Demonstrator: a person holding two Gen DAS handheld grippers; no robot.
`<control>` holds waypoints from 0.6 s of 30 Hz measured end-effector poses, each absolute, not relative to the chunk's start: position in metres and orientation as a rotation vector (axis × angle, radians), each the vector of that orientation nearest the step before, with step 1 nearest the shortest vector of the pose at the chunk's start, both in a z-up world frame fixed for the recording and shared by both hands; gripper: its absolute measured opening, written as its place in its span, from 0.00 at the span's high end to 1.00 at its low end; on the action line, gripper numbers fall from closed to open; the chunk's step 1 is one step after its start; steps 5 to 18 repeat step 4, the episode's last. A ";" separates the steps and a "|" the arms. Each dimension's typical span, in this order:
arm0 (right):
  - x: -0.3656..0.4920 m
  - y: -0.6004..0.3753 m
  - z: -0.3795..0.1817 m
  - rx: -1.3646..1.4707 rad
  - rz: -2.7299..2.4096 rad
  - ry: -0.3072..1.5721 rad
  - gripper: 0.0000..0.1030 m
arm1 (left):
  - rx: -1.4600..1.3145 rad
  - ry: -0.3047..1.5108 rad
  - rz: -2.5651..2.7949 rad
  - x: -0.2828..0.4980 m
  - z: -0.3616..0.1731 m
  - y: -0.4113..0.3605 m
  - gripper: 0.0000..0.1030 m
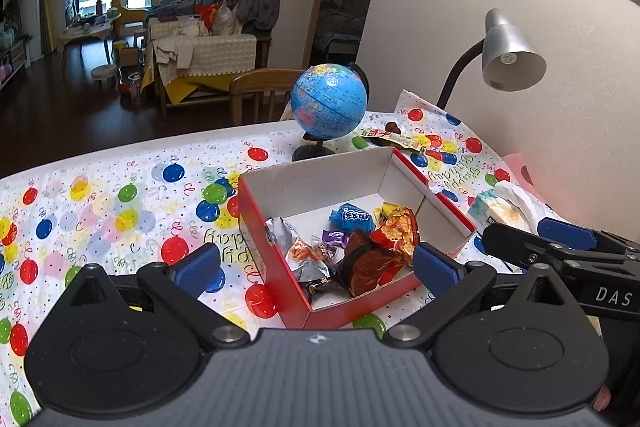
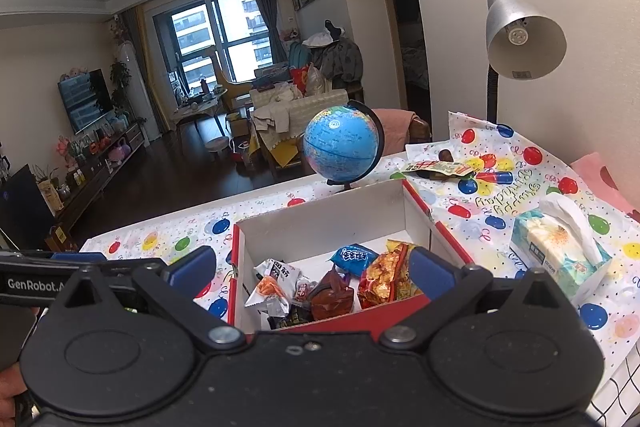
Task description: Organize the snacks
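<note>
Both tools, left (image 1: pixel 316 267) and right (image 2: pixel 312 273), hover spread above the snack-filled box (image 1: pixel 276 239).

The red box (image 2: pixel 436 227) is the landmark: it is open on top, with snack packets (image 2: pixel 320 283) crowding its near half and its far floor bare. Left of it the tablecloth (image 1: pixel 100 211) lies free. Behind it stand a globe (image 2: pixel 340 145) and a lamp (image 2: pixel 520 35). Right of it sits a tissue pack (image 2: pixel 560 251).
</note>
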State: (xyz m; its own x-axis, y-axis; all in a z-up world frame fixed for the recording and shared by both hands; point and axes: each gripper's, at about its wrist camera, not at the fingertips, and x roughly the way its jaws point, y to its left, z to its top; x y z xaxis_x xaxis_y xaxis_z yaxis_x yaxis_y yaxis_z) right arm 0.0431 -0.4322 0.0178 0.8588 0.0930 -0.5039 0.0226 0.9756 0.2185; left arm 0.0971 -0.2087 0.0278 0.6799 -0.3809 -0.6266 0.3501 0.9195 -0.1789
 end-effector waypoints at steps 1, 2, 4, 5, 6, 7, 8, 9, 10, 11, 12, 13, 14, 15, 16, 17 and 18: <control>0.043 -0.432 0.018 0.220 0.037 0.537 0.00 | -0.048 0.717 -0.412 0.098 0.027 -0.208 0.00; 0.043 -0.432 0.018 0.220 0.038 0.537 0.00 | -0.050 0.718 -0.414 0.098 0.027 -0.207 0.00; 0.043 -0.432 0.017 0.219 0.039 0.539 0.00 | -0.050 0.716 -0.414 0.097 0.027 -0.206 0.00; 0.043 -0.432 0.017 0.219 0.039 0.539 0.00 | -0.050 0.716 -0.414 0.097 0.027 -0.206 0.00; 0.043 -0.432 0.017 0.219 0.039 0.539 0.00 | -0.050 0.716 -0.414 0.097 0.027 -0.206 0.00; 0.043 -0.432 0.017 0.219 0.039 0.539 0.00 | -0.050 0.716 -0.414 0.097 0.027 -0.206 0.00; 0.043 -0.432 0.017 0.219 0.039 0.539 0.00 | -0.050 0.716 -0.414 0.097 0.027 -0.206 0.00; 0.043 -0.432 0.017 0.219 0.039 0.539 0.00 | -0.050 0.716 -0.414 0.097 0.027 -0.206 0.00; 0.043 -0.432 0.017 0.219 0.039 0.539 0.00 | -0.050 0.716 -0.414 0.097 0.027 -0.206 0.00; 0.043 -0.432 0.017 0.219 0.039 0.539 0.00 | -0.050 0.716 -0.414 0.097 0.027 -0.206 0.00; 0.043 -0.432 0.017 0.219 0.039 0.539 0.00 | -0.050 0.716 -0.414 0.097 0.027 -0.206 0.00; 0.043 -0.432 0.017 0.219 0.039 0.539 0.00 | -0.050 0.716 -0.414 0.097 0.027 -0.206 0.00; 0.043 -0.432 0.017 0.219 0.039 0.539 0.00 | -0.050 0.716 -0.414 0.097 0.027 -0.206 0.00; 0.043 -0.432 0.017 0.219 0.039 0.539 0.00 | -0.050 0.716 -0.414 0.097 0.027 -0.206 0.00; 0.043 -0.432 0.017 0.219 0.039 0.539 0.00 | -0.050 0.716 -0.414 0.097 0.027 -0.206 0.00; 0.043 -0.432 0.017 0.219 0.039 0.539 0.00 | -0.050 0.716 -0.414 0.097 0.027 -0.206 0.00; 0.043 -0.432 0.017 0.219 0.039 0.539 0.00 | -0.050 0.716 -0.414 0.097 0.027 -0.206 0.00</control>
